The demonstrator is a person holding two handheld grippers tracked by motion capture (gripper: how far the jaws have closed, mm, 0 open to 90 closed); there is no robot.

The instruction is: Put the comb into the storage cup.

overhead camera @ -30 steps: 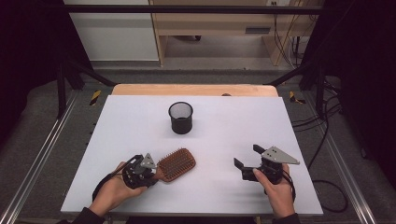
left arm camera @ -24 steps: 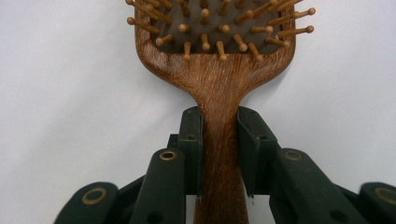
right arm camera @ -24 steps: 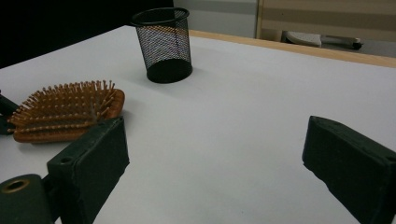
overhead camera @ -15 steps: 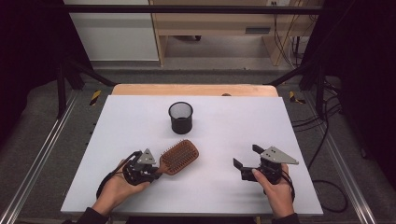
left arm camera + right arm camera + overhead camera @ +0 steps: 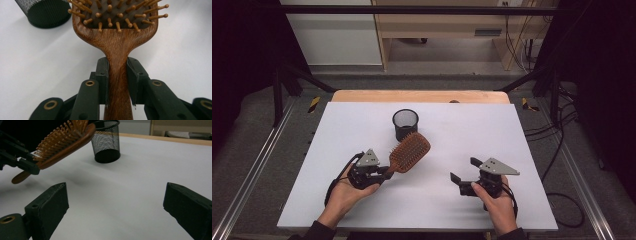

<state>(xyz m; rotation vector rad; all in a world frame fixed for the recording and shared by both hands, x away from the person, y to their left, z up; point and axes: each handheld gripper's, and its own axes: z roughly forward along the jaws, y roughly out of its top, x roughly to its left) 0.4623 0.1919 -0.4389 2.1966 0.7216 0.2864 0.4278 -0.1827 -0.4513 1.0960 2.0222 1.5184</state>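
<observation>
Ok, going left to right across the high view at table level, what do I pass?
Left tool clamped on the handle of the wooden paddle hairbrush → right tool, jaws apart with nothing between them. The black mesh pen cup overlaps the brush, so I leave it out.

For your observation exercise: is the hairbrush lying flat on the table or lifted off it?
Lifted. The left tool clamps the hairbrush by its handle, and its head is tilted up above the white table.
</observation>
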